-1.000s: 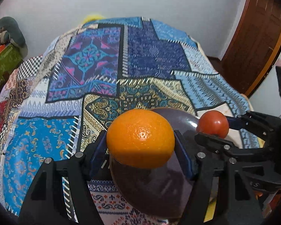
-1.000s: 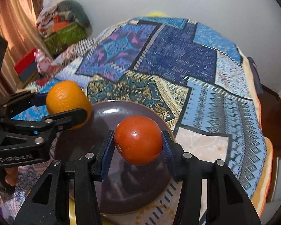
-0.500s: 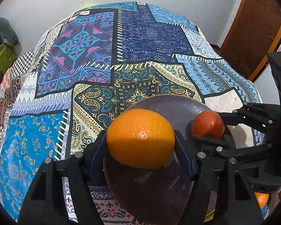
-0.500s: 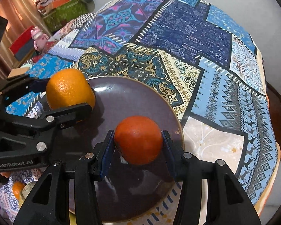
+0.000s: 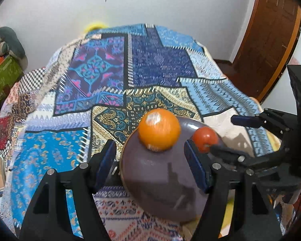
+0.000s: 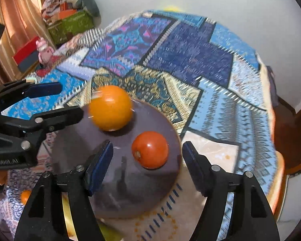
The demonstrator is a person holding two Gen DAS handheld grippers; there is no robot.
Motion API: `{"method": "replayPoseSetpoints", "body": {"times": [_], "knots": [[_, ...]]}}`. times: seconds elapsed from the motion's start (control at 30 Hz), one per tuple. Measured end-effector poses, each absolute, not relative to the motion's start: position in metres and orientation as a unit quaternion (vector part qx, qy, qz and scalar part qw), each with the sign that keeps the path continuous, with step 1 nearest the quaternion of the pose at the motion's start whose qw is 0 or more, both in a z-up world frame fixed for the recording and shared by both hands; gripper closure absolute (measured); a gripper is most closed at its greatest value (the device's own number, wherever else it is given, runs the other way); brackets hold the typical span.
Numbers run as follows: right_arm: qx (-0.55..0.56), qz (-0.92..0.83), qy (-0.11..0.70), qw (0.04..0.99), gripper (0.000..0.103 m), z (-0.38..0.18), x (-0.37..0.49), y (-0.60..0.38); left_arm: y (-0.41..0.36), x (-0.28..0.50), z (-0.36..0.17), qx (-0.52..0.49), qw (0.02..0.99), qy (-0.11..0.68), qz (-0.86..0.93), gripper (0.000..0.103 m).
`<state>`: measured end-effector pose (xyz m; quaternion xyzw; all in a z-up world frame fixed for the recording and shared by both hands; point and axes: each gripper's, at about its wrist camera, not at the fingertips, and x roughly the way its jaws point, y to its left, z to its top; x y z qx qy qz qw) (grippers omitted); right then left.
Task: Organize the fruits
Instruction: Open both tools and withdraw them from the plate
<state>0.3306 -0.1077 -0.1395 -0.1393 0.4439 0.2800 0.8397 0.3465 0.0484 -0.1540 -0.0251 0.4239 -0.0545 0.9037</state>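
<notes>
An orange (image 5: pixel 159 129) lies on the far left part of a dark purple plate (image 5: pixel 156 180); it also shows in the right wrist view (image 6: pixel 110 107). A red tomato (image 6: pixel 150 150) lies on the plate (image 6: pixel 118 184) to its right, also visible in the left wrist view (image 5: pixel 204 139). My left gripper (image 5: pixel 152 160) is open, drawn back behind the orange. My right gripper (image 6: pixel 148 162) is open, its fingers apart on either side of the tomato without touching it.
The plate rests on a patchwork blue cloth (image 5: pixel 150 70) over a round table. A small orange fruit (image 6: pixel 26 196) lies at the near left below the plate. A wooden door (image 5: pixel 266 30) stands to the right; boxes and clothes (image 6: pixel 70 20) are stacked at the left.
Both grippers opened. The orange and the tomato left the jaws and now lie on the plate. Both grippers drew back a little.
</notes>
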Motion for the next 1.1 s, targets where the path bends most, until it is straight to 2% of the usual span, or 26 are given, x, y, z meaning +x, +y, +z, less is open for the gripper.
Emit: {"method": "replayPoseSetpoints", "body": {"times": [0.27, 0.5, 0.93, 1.1], "knots": [[-0.095, 0.270, 0.390, 0.875, 0.034, -0.094, 0.283, -0.145, 0.052, 0.290, -0.120, -0.017, 0.916, 0.398, -0.053, 0.031], [-0.070, 0.254, 0.366, 0.893, 0.030, -0.084, 0.239, -0.173, 0.052, 0.240, -0.116, -0.019, 0.915, 0.400, -0.049, 0.027], [-0.018, 0.221, 0.403, 0.888, 0.030, -0.128, 0.182, -0.203, 0.027, 0.173, -0.161, -0.037, 0.889, 0.453, -0.060, 0.026], [0.000, 0.225, 0.430, 0.875, 0.042, -0.151, 0.178, -0.202, 0.013, 0.167, -0.177, -0.053, 0.879, 0.468, -0.073, 0.028]]}}
